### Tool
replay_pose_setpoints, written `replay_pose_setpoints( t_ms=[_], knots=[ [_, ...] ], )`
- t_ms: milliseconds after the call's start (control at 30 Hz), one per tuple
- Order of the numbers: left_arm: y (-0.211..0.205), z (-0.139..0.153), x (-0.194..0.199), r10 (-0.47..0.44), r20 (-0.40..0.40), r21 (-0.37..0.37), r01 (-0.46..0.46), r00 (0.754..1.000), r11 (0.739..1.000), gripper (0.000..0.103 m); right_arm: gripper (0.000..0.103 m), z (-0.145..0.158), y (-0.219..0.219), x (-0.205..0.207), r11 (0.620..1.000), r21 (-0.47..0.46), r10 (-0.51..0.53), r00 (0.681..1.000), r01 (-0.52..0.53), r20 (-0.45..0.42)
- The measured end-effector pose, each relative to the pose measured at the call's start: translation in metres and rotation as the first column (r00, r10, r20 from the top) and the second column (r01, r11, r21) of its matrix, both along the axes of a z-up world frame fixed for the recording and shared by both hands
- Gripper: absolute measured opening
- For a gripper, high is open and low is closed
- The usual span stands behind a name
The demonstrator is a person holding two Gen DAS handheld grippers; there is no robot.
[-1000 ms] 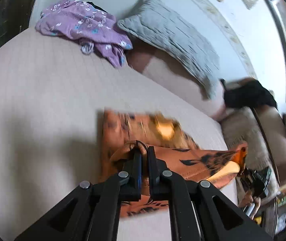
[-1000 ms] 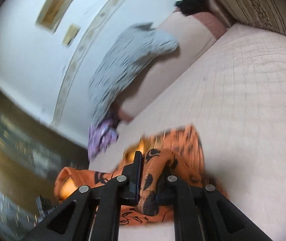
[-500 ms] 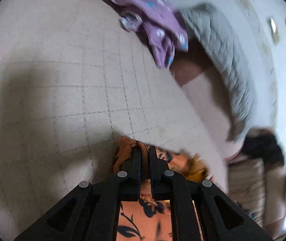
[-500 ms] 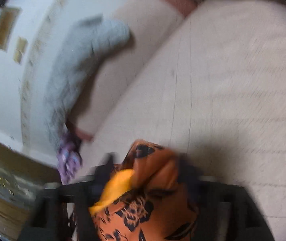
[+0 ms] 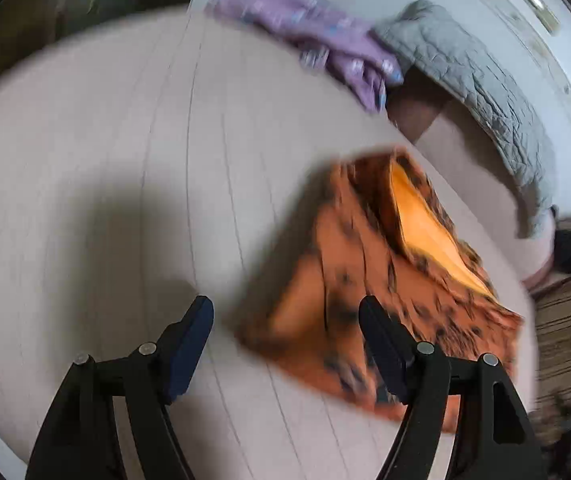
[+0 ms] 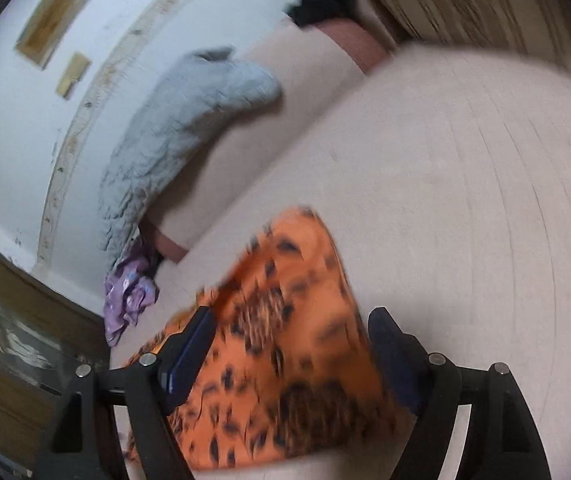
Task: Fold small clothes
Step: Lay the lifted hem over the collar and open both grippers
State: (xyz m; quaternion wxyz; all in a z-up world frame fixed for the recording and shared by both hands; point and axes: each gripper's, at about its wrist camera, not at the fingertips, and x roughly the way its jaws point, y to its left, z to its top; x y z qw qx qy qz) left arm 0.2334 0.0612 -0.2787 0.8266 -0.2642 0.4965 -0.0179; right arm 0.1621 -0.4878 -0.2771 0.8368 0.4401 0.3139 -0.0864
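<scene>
On the quilted bed cover [image 5: 85, 160], with the left gripper [image 5: 285, 320] and right gripper [image 6: 289, 332] both spread wide and holding nothing, the orange patterned garment [image 5: 365, 280] lies folded between them, best re-pinched at matching corners.

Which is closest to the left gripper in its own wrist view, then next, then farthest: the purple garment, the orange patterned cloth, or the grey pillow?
1. Orange patterned cloth, lying just ahead of the open left gripper, reaching its right finger.
2. Purple garment, at the far edge of the bed.
3. Grey pillow, far right against the wall; nearly level with the purple garment, so that order is loose.
</scene>
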Motion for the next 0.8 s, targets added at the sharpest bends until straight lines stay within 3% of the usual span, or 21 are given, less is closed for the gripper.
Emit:
replay_pose_setpoints(
  t_ms=[67,100,233,300,367,400,467,533,600,733,800],
  knots=[
    [-0.002,-0.005,-0.012,-0.001,-0.024,-0.069,-0.001,1.000,0.998,0.076,0.081,-0.011,0.005,-0.016,0.991,0.131,0.017,1.000,-0.019,0.014],
    [-0.003,-0.007,-0.015,-0.004,-0.030,-0.069,0.002,1.000,0.998,0.076,0.081,-0.015,0.010,-0.023,0.985,0.169,0.028,0.999,-0.031,0.023],
    [-0.014,0.012,-0.016,0.001,0.049,0.038,-0.002,0.999,0.999,0.076,0.081,-0.012,0.031,-0.038,0.989,0.134,0.062,0.997,-0.068,0.050],
    [-0.024,0.018,-0.013,-0.041,0.081,0.110,0.032,0.996,0.993,0.077,0.070,-0.009,0.043,-0.028,0.990,0.087,0.107,0.993,-0.111,0.047],
    [-0.035,0.009,0.002,-0.063,0.039,0.196,0.055,0.997,0.979,0.078,0.059,-0.009,0.053,-0.018,0.988,0.045,0.146,0.989,-0.146,0.014],
    [-0.036,0.001,0.011,-0.062,-0.002,0.207,0.061,0.998,0.976,0.078,0.049,-0.011,0.057,-0.011,0.987,0.037,0.159,0.987,-0.158,-0.009],
    [-0.030,-0.012,0.020,-0.038,-0.054,0.152,0.045,0.998,0.987,0.079,0.042,-0.026,0.066,0.004,0.979,0.063,0.201,0.975,-0.196,-0.090],
    [-0.029,-0.009,0.021,-0.041,-0.036,0.148,0.046,0.998,0.988,0.079,0.042,-0.049,0.071,0.019,0.960,0.191,0.234,0.961,-0.204,-0.147],
    [-0.029,-0.007,0.023,-0.066,-0.027,0.135,0.069,0.997,0.988,0.079,0.042,-0.061,0.073,0.026,0.935,0.288,0.254,0.958,-0.207,-0.136],
    [-0.027,0.007,0.032,-0.031,0.066,0.227,0.015,0.997,0.974,0.079,0.042,-0.040,0.076,0.024,0.957,0.192,0.234,0.970,-0.217,-0.068],
    [-0.029,-0.008,0.038,-0.030,-0.011,0.282,0.032,0.999,0.959,0.079,0.044,-0.037,0.078,0.024,0.960,0.182,0.227,0.972,-0.214,-0.055]
  ],
)
